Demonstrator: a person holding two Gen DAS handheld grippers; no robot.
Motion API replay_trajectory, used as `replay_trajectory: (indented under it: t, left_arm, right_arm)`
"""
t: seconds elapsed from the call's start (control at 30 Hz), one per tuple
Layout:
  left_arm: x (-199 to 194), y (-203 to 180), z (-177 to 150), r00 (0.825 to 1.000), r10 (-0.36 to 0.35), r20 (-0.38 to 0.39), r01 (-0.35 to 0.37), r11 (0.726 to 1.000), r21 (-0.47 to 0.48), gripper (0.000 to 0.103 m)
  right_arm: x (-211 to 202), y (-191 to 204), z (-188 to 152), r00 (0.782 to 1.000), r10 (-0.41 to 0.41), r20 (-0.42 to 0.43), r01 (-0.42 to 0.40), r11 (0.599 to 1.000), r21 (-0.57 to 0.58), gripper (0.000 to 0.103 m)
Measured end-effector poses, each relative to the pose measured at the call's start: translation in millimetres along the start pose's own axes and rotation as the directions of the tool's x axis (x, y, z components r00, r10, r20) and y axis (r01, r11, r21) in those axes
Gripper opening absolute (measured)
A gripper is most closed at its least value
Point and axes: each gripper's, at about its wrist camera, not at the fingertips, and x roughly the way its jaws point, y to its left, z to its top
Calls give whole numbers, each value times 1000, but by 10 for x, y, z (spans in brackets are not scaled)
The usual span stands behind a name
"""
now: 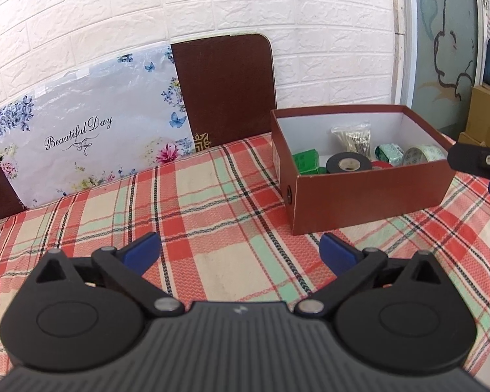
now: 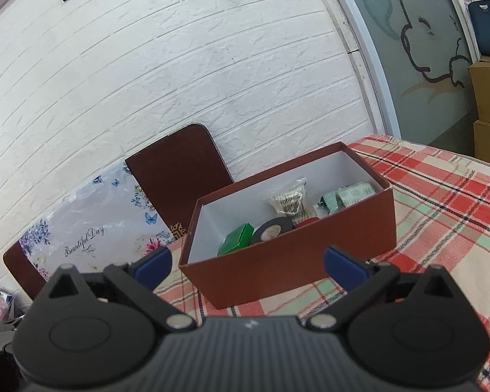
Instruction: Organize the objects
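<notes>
- We start at the open box (image 2: 287, 254), brown outside and white inside, which stands on the desk (image 1: 212, 215) under a plaid cloth (image 1: 186, 196), toward the back of it and not far from the white brick wall (image 1: 310, 32).
- Inside lie a green carton (image 2: 236, 243), a black tape roll (image 2: 272, 230), a clear bag of small pale pieces (image 2: 290, 204), something red (image 2: 307, 222) mostly hidden behind the front wall, a green foil packet (image 2: 328, 202) and a patterned tape roll (image 2: 356, 194). We judge they sit there because the sorting has gathered them in one container; no loose item shows on the cloth in either view.
- Our left claw (image 1: 240, 251) is released, its blue pads spread wide over bare cloth, gripping nothing, to the left of the box's near corner.
- Our right claw (image 2: 246, 263) is also released and empty, facing the box's front wall. In the left view it shows as a black tip beside the box's right end.
- Both claws standing wide and empty suits a job that looks close to finished.
- Behind the box a dark brown board (image 1: 225, 91) and a flowered panel (image 1: 81, 130) reading "Beautiful Day" lean on the wall; they crowd the back edge but block no reach into the box.
- To the right we see a frosted door (image 2: 408, 49) with a cartoon outline, and stacked cardboard cartons (image 2: 488, 98).
</notes>
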Motion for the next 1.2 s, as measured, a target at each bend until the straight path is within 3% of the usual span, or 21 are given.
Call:
replay_trajectory:
  t: [0.3, 1.2]
  left_arm:
    - [-31, -56, -20, 998, 57, 4, -57, 998, 20, 103]
    - [158, -69, -184, 993, 37, -115, -37, 999, 3, 103]
  right_arm:
    - [17, -13, -19, 1000, -13, -10, 13, 1000, -6, 103]
    - [141, 68, -186, 998, -22, -55, 18, 997, -70, 103]
